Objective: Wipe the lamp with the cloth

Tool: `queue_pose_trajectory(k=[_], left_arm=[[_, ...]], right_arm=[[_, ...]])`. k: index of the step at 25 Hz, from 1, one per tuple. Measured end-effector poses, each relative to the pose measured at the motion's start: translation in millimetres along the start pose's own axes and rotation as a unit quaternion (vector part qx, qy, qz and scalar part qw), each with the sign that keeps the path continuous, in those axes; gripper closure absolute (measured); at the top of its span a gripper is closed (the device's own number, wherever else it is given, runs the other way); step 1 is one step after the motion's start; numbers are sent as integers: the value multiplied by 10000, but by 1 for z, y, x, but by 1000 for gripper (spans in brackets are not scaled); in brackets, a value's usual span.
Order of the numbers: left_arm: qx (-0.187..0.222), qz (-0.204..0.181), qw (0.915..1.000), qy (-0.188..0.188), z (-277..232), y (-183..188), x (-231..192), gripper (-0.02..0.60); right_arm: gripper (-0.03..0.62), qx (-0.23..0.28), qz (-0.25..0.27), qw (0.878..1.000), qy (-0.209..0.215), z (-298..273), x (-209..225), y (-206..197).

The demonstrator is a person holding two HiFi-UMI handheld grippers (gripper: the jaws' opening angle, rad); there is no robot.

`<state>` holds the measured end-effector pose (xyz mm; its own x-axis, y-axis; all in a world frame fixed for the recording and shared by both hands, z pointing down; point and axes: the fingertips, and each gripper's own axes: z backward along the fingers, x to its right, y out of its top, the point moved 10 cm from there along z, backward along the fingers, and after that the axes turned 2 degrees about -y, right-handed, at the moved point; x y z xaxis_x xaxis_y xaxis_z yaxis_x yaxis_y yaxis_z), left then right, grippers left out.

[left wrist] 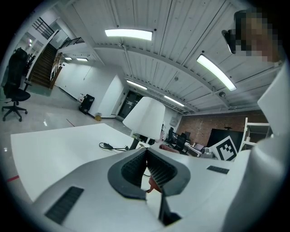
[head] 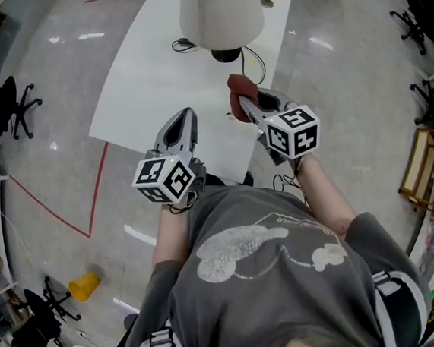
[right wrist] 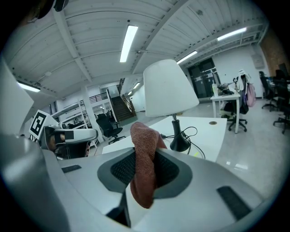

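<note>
We find the right gripper (head: 246,107) clamped on the cloth (right wrist: 144,156) near the lamp (head: 220,12) on the table (head: 142,92), the left gripper (head: 185,118) closed empty; a hard wipe could topple the unbraced lamp.

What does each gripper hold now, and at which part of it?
The right gripper holds the cloth, pinched near its middle; both ends stick out. The left gripper is shut on nothing.
</note>
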<state>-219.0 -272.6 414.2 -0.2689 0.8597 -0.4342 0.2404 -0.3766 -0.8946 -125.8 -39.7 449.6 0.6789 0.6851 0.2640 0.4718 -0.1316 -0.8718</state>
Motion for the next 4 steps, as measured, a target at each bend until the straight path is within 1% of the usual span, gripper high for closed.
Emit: queue_pose_trajectory(k=[4], left_arm=[[-66, 64, 10000, 17, 5, -1, -2, 574]], right_arm=[[499, -37, 43, 10000, 61, -3, -6, 1]])
